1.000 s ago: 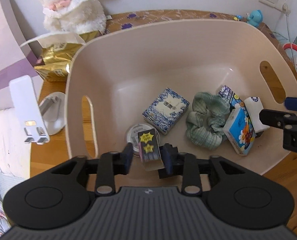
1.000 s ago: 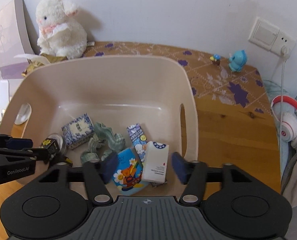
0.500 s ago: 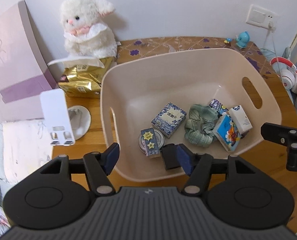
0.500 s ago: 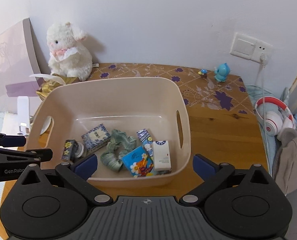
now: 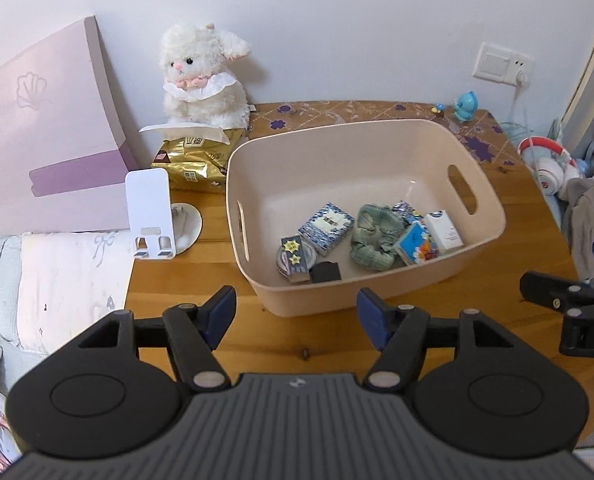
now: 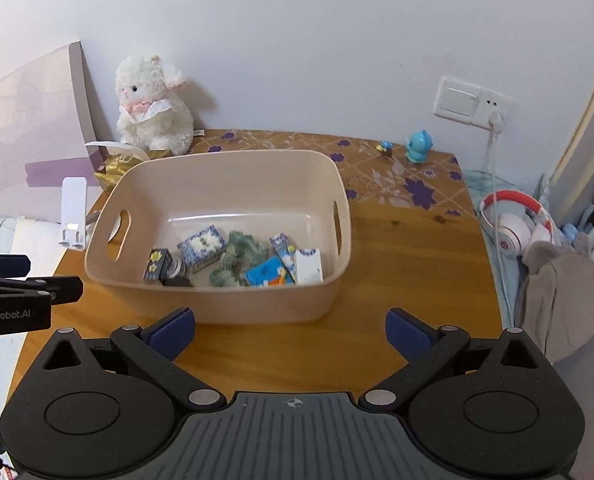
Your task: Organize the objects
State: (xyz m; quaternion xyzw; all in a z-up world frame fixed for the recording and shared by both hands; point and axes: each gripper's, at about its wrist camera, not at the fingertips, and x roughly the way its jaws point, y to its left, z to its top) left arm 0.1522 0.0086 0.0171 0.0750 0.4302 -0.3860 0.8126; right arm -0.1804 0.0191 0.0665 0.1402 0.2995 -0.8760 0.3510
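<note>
A second ago the left tool was clenched on the small dark rectangular box with yellow star stickers low inside the beige plastic tub. Now that tool is spread wide, holds nothing and has drawn back above the wooden surface, outside the tub's near wall. The right tool has likewise pulled away from the white rectangular box it was straddling; it too is released and empty, hovering short of the tub.

By my reading, both items have been delivered and this round of sorting is finished or close to it.

In the left wrist view the star-stickered box lies at about 7 o'clock on the tub floor, leaning on a round tin, with a small black block touching its near end. Its long axis runs from 11 to 5 o'clock, sticker face up.

Beside it toward 2 o'clock are a blue-and-white patterned box, a green fabric scrunchie, a blue cartoon packet and the white box, its length also running roughly 11 to 5.
</note>
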